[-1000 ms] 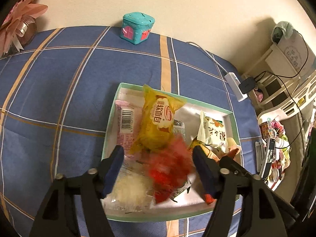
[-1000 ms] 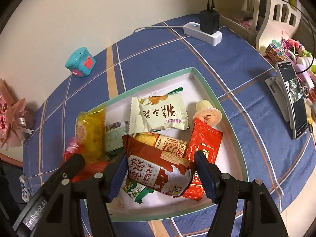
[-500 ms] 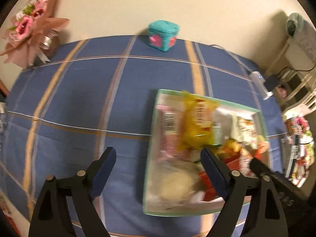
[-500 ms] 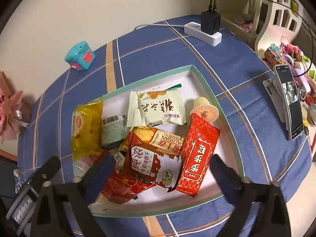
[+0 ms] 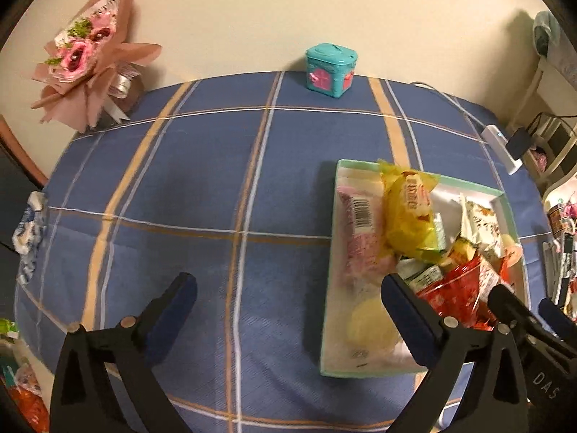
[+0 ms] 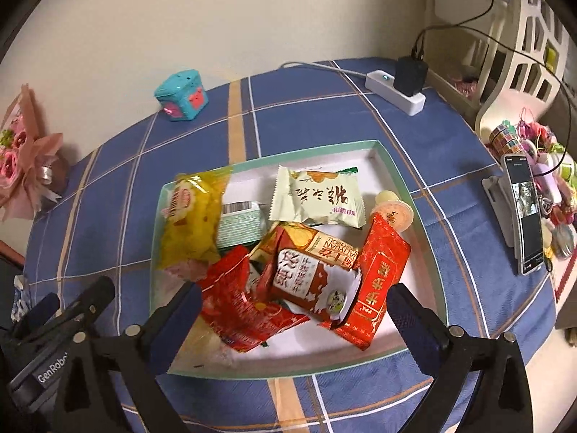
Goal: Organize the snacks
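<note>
A shallow mint-rimmed tray [image 6: 391,166] on the blue checked cloth holds several snacks: a yellow packet [image 6: 191,223], a pale green packet [image 6: 317,198], a red-brown biscuit packet [image 6: 306,278], a long red packet [image 6: 382,281], a crinkled red packet [image 6: 234,310] and a jelly cup [image 6: 395,213]. My right gripper [image 6: 294,292] hangs open above the tray's near end, gripping nothing. My left gripper [image 5: 287,283] is over bare cloth left of the tray [image 5: 330,252]; its jaws are opening with nothing between them. A pink barcode packet [image 5: 357,231] and a round pale cake [image 5: 371,328] lie along the tray's left side.
A teal toy box [image 5: 330,70] and a pink bouquet [image 5: 90,54] stand by the far wall. At the back right lies a power strip [image 6: 395,88]; a phone on a stand [image 6: 526,213] is at the right edge. A crumpled wrapper [image 5: 30,223] sits at the cloth's left edge.
Both grippers opened wide: the left let go of the crinkled red packet, the right the red-brown biscuit packet, both now in the tray. The left gripper swung left off the tray.
</note>
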Tool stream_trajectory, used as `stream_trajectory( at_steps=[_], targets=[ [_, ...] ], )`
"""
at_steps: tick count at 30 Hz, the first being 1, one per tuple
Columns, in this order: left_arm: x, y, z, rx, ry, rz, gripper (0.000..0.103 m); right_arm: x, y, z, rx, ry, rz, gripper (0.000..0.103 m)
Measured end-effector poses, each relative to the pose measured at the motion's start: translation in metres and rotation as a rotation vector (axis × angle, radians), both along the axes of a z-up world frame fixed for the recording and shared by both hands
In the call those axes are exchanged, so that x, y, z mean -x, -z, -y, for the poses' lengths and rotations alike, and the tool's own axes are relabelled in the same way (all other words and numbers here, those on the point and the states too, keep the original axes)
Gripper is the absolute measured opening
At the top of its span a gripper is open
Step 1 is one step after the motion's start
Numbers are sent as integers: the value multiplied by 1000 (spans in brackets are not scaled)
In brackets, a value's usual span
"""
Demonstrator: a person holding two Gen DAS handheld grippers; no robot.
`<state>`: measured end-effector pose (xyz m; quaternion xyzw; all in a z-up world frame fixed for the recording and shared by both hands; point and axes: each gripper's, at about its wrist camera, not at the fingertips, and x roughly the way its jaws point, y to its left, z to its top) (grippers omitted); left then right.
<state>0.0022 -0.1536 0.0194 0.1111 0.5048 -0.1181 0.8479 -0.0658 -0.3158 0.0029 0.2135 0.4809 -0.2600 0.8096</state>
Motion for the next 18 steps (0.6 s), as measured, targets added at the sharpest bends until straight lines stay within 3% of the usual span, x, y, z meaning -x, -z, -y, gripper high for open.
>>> stream_trajectory(
  at_steps=[9, 14, 18],
  targets=[
    [29, -11, -26, -20, -35, 15, 102, 23, -8, -25, 39, -27, 26, 103],
    [50, -5, -33, -128, -53, 33, 102, 41, -3, -40, 59, -49, 9, 103],
    [64, -1, -38, -140, -39, 30, 102, 54, 1, -49, 51, -58, 6, 103]
  ],
)
